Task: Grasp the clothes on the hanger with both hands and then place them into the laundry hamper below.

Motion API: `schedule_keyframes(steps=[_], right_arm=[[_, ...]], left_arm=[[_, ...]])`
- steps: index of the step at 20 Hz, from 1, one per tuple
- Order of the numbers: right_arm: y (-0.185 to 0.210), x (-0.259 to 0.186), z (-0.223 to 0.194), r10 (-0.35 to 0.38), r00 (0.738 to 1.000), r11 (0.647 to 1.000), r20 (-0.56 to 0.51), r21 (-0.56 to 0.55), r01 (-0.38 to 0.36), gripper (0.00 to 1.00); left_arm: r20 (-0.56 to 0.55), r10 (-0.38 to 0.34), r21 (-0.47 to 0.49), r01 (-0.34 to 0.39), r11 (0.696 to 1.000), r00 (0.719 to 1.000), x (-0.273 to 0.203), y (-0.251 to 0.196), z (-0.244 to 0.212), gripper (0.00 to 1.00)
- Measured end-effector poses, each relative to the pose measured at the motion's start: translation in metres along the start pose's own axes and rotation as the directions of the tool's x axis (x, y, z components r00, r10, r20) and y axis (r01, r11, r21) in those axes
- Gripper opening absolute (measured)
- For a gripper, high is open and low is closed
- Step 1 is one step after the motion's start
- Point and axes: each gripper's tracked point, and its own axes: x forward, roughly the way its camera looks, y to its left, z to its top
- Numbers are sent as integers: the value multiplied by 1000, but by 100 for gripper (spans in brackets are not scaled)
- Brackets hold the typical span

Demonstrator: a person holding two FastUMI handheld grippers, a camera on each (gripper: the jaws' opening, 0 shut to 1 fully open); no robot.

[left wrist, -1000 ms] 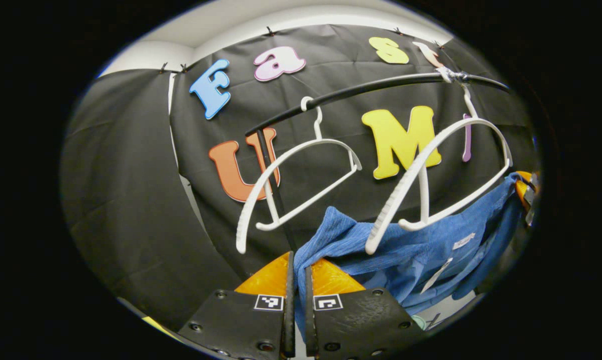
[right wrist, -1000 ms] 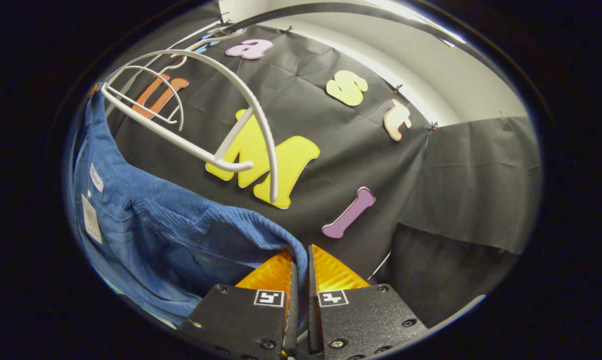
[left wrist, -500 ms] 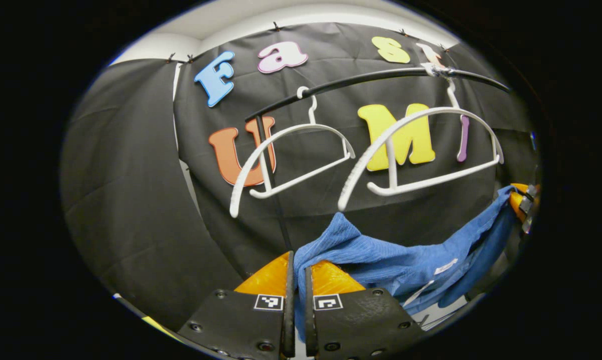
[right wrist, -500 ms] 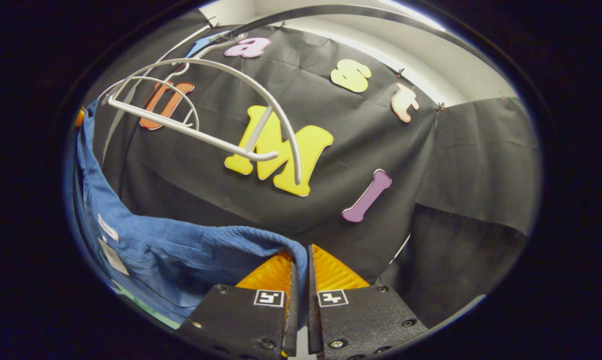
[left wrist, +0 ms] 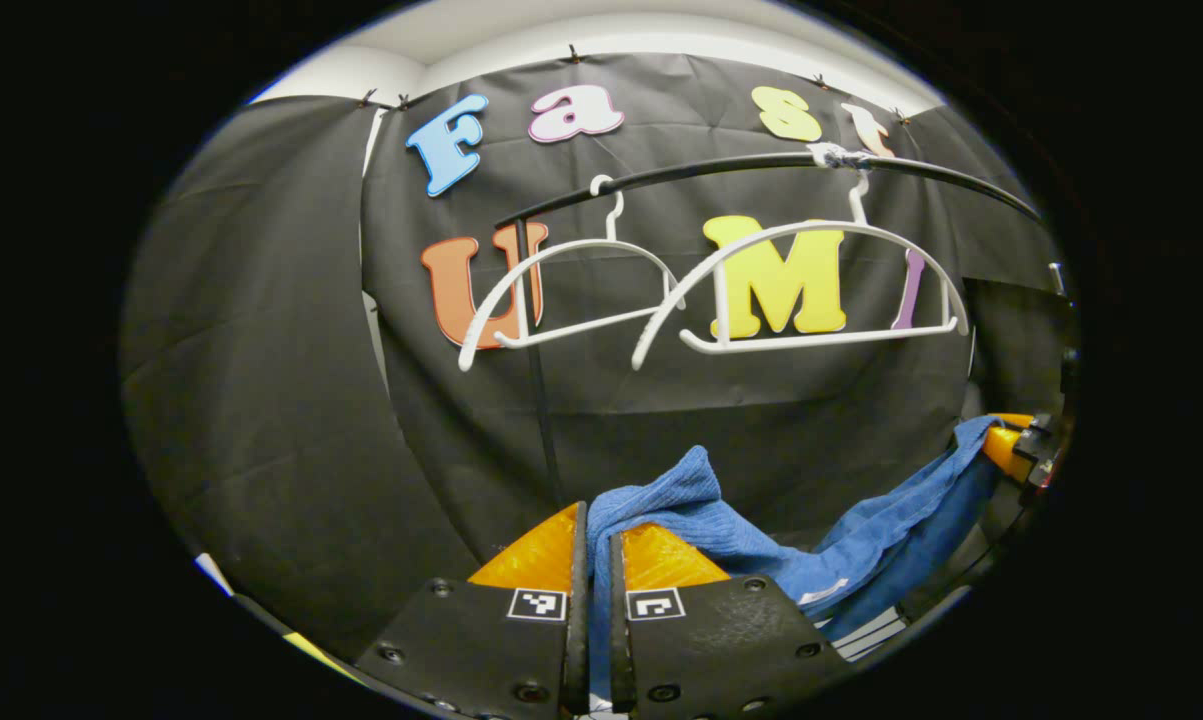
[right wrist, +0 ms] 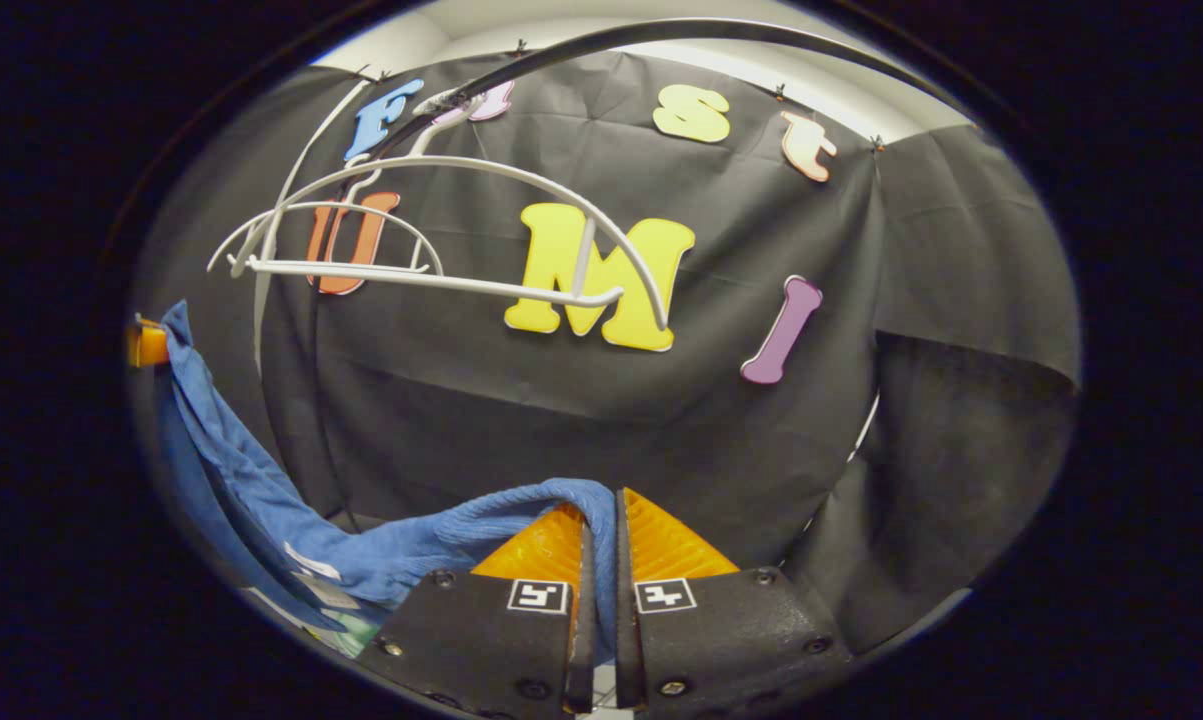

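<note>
A blue ribbed garment point(left wrist: 761, 545) hangs stretched between my two grippers, below the hangers. My left gripper point(left wrist: 593, 520) is shut on one end of it, cloth bunched between the fingers. The other end runs right to the right gripper point(left wrist: 1011, 445) at that view's edge. In the right gripper view my right gripper point(right wrist: 601, 505) is shut on the blue garment point(right wrist: 291, 520), which sags left toward the left gripper point(right wrist: 146, 343). Two bare white hangers point(left wrist: 801, 290) point(left wrist: 561, 290) hang on a black rail point(left wrist: 761, 165) above. The hamper is hidden.
The black cloth wall point(left wrist: 261, 400) stands close behind the rail. A black upright pole point(left wrist: 541, 420) of the rack drops beside the left hanger. In the right gripper view the white hangers point(right wrist: 461, 250) sit upper left under the rail point(right wrist: 661, 30).
Both grippers have come down with the garment. It has slid off the right hanger, which now hangs bare and level well above the cloth.
</note>
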Motion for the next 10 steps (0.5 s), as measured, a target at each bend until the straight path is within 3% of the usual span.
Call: schedule_keyframes(steps=[4,5,10], right_arm=[[27,-18,6,81,997,997,3,18,-81,11],[35,-22,7,107,994,994,3,30,-108,11],[73,-39,20,222,975,973,18,65,-223,11]], left_arm=[[16,-33,22,33,999,999,-19,-17,2,12],[20,-50,28,49,998,999,-22,-24,3,8],[41,-127,47,125,991,991,-39,-58,11,8]])
